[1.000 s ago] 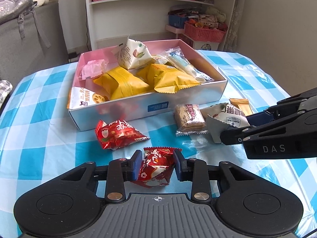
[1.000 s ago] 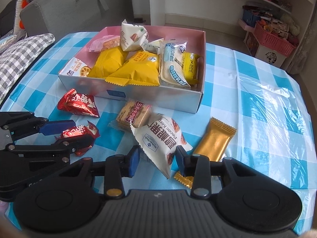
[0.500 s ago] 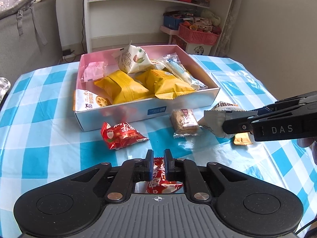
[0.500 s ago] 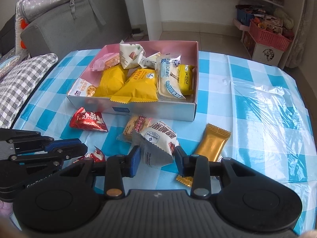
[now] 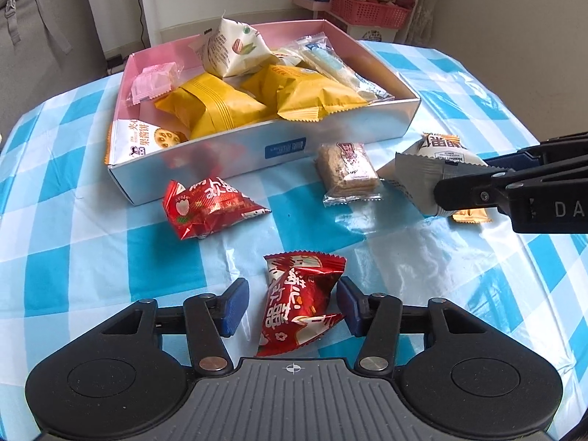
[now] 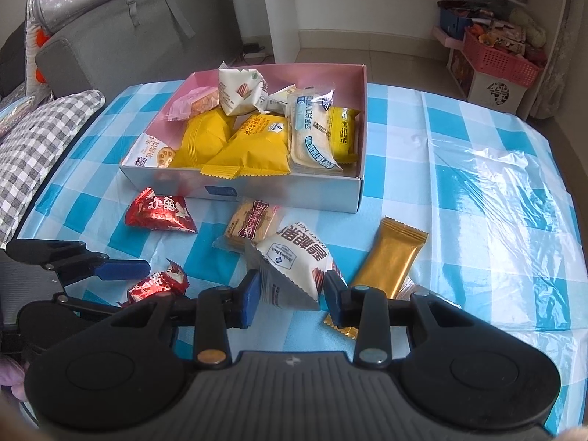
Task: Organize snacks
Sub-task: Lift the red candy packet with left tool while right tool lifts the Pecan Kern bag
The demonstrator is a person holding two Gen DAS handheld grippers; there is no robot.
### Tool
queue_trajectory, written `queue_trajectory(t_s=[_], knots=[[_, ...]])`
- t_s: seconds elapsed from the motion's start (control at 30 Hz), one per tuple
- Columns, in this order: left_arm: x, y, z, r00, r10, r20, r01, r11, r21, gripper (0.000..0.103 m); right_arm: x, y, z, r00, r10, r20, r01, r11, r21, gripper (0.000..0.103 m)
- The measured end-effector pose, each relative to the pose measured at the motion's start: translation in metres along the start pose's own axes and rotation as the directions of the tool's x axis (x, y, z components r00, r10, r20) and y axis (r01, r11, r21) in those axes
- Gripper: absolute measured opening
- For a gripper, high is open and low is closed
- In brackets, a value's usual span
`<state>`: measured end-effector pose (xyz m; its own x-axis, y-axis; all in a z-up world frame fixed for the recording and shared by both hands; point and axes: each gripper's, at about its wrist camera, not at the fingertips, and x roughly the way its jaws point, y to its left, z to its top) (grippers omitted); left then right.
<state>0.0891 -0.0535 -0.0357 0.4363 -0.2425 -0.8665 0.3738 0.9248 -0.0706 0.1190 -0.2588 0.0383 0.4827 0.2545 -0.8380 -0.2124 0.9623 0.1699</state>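
Left gripper (image 5: 292, 303) is seen with its blue pads spread; the jaws have just been opening, and a red packet (image 5: 299, 303) lies on the tablecloth (image 5: 73, 257) between them, with a clear gap beside the left pad and the right pad just beside its edge. No grip is made on it. From the right wrist view the same packet (image 6: 158, 283) is seen just beside the left gripper's blue pad (image 6: 125, 270).

Right gripper (image 6: 290, 294) is clenched on a white pouch (image 6: 294, 268), both pads pressed against its sides, so that the pouch is carried off the cloth. In the left wrist view this pouch (image 5: 426, 180) is seen pinched at the black fingertips.

A second red packet (image 5: 209, 205) is laid near the front wall of the box (image 5: 330, 139). A biscuit packet (image 5: 347, 172) is laid between that red packet and the white pouch. A gold bar (image 6: 389, 261) lies just right of the right gripper, partly hidden behind it.

The box is filled with yellow bags (image 5: 213, 110), a white bag (image 5: 235, 51), a pink wrapper (image 5: 152, 82) and a clear-wrapped cake (image 6: 312, 136).
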Motion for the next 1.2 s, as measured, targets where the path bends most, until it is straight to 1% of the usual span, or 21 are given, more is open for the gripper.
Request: queue_trajectory(t_s=[0.03,0.07,0.2,0.33,0.47,0.53,0.6,0.67,0.77,0.87,0.93,0.97,1.17,1.2], knots=[[0.000,-0.001,-0.001,1.000,0.005,0.000,-0.005,1.000,0.005,0.041,0.000,0.000,0.000,1.000,0.000,-0.001,0.000,1.000,-0.001,0.034],[0.000,-0.001,-0.001,1.000,0.008,-0.001,-0.008,1.000,0.009,0.033,0.000,0.000,0.000,1.000,-0.001,-0.001,0.001,1.000,-0.002,0.034],[-0.004,0.002,0.000,1.000,0.014,-0.007,-0.015,1.000,-0.021,0.031,-0.001,0.001,0.001,1.000,0.000,0.003,0.000,1.000,0.000,0.034],[-0.013,0.006,0.003,1.000,-0.006,0.000,0.006,0.999,-0.036,0.031,-0.004,-0.001,0.003,1.000,0.008,0.006,-0.008,1.000,0.014,0.034],[-0.029,0.011,0.009,0.999,-0.025,0.035,0.027,0.998,-0.057,0.031,-0.011,-0.002,0.007,0.999,0.024,0.023,-0.025,0.999,0.034,0.034],[-0.037,0.015,0.013,0.998,-0.032,0.058,0.036,0.997,-0.070,0.031,-0.015,-0.003,0.010,0.998,0.048,0.034,-0.049,0.997,0.053,0.022],[-0.047,0.020,0.017,0.996,-0.033,0.088,0.041,0.996,-0.084,0.031,-0.020,-0.004,0.014,0.996,0.066,0.056,-0.069,0.995,0.068,0.019],[-0.053,0.026,0.022,0.993,-0.030,0.113,0.042,0.994,-0.102,0.031,-0.023,-0.004,0.016,0.995,0.071,0.071,-0.076,0.995,0.072,0.018],[-0.056,0.033,0.026,0.992,-0.028,0.119,0.044,0.991,-0.130,0.031,-0.019,-0.004,0.020,0.994,0.084,0.065,-0.089,0.992,0.085,0.018],[-0.053,0.036,0.027,0.994,-0.019,0.111,0.034,0.990,-0.135,0.031,-0.009,-0.002,0.020,0.995,0.099,0.025,-0.101,0.990,0.100,0.032],[-0.051,0.037,0.026,0.995,-0.020,0.098,0.034,0.990,-0.134,0.031,-0.001,0.002,0.019,0.995,0.096,-0.013,-0.094,0.990,0.109,0.059],[-0.050,0.037,0.025,0.996,-0.020,0.091,0.032,0.991,-0.132,0.031,0.002,0.005,0.018,0.996,0.084,-0.026,-0.081,0.991,0.109,0.061],[-0.044,0.034,0.020,0.998,-0.013,0.067,0.021,0.992,-0.121,0.031,0.026,0.014,0.017,0.994,0.022,-0.106,-0.010,0.993,0.114,0.060],[-0.043,0.034,0.019,0.998,-0.013,0.066,0.021,0.993,-0.120,0.031,0.030,0.016,0.017,0.993,0.011,-0.119,0.002,0.994,0.105,0.063]])
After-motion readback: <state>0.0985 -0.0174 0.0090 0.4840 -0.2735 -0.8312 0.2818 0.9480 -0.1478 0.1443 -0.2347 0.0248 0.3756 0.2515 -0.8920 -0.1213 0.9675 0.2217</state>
